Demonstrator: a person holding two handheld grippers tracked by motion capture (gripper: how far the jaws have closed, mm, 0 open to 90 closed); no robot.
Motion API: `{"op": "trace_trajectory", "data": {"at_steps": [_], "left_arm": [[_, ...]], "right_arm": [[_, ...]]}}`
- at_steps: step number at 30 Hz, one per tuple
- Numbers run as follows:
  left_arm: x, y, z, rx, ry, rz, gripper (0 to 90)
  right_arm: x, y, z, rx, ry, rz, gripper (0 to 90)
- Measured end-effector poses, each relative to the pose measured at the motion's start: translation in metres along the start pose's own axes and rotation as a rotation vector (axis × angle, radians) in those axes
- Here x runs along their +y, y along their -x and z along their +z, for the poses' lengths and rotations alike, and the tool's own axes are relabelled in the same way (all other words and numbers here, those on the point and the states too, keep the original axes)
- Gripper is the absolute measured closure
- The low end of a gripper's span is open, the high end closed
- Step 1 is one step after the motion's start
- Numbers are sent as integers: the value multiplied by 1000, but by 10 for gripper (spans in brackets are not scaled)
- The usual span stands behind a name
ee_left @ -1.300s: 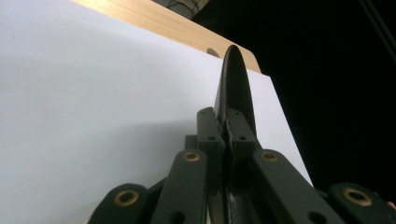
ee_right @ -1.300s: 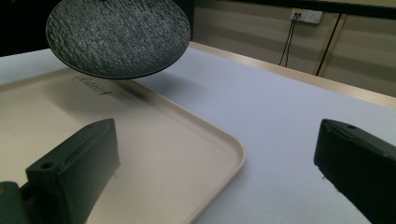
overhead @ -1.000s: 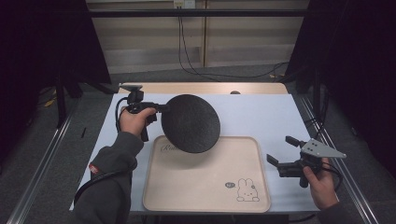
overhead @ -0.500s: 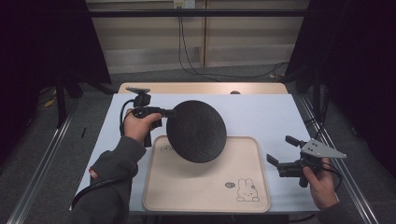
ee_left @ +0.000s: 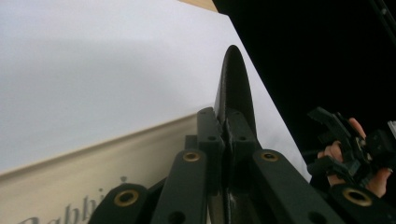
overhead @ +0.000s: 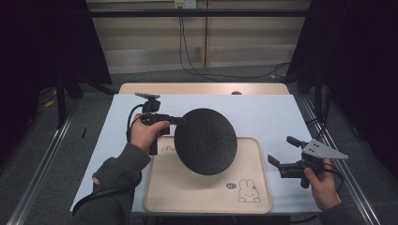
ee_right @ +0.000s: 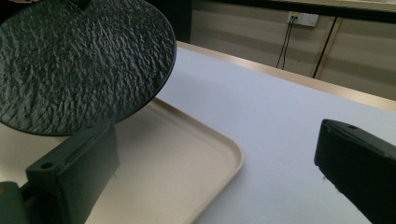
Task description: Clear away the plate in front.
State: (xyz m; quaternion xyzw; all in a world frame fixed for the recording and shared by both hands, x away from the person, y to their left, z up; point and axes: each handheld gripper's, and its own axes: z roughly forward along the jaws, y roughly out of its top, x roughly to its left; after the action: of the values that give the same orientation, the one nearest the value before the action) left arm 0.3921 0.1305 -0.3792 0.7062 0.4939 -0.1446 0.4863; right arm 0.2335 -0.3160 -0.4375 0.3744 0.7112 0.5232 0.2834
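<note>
A round black textured plate [overhead: 205, 140] hangs tilted above the beige tray [overhead: 187, 192], held by its left rim. My left gripper [overhead: 180, 120] is shut on that rim. In the left gripper view the plate [ee_left: 233, 86] stands edge-on between the closed jaws. The right gripper view has the plate [ee_right: 74, 65] at upper left over the tray [ee_right: 196, 154]. My right gripper [overhead: 284, 152] stands open over the table just right of the tray, with nothing between its fingers [ee_right: 74, 172].
The tray bears a rabbit drawing [overhead: 248, 191] near its front right corner. A white sheet [overhead: 263, 117] covers the wooden table [overhead: 202, 88]. Cables hang down the back wall. Dark curtains stand at both sides.
My left gripper has carried the plate to the right and toward me, from the tray's far left corner to above its middle. The right gripper has stayed put.
</note>
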Motion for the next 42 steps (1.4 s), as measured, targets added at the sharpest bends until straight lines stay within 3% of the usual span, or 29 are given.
{"op": "trace_trajectory", "data": {"at_steps": [9, 14, 15, 16, 19, 25, 30, 37, 39, 40, 42], "left_arm": [[-11, 6, 10, -17, -48, 28, 870], [-21, 6, 15, -26, -66, 17, 870], [-23, 5, 16, -18, -71, 33, 869], [-25, 6, 17, -34, -72, 10, 869], [-30, 5, 20, -34, -90, 24, 869], [-40, 7, 24, -47, -103, 11, 869], [-47, 8, 26, -55, -125, 41, 869], [-57, 10, 30, -61, -136, 16, 867], [-58, 8, 30, -55, -147, 33, 867], [-60, 9, 32, -54, -141, 13, 867], [-60, 6, 32, -57, -142, 11, 867]], "right_arm": [[0, 0, 0, 0, -2, 3, 0], [0, 0, 0, 1, 0, 4, 0], [0, 0, 0, 1, 1, 1, 0], [0, 0, -1, 2, 1, 1, 0], [0, 0, 0, -5, 5, 6, 0], [0, 0, 0, 0, 3, 3, 0], [0, 0, 0, -2, 3, 3, 0], [1, 0, -1, -10, 7, 6, 0], [1, 0, -1, -3, 5, 4, 0], [1, 0, 0, -5, 5, 3, 0], [0, 0, 0, -2, 4, 1, 0]]}}
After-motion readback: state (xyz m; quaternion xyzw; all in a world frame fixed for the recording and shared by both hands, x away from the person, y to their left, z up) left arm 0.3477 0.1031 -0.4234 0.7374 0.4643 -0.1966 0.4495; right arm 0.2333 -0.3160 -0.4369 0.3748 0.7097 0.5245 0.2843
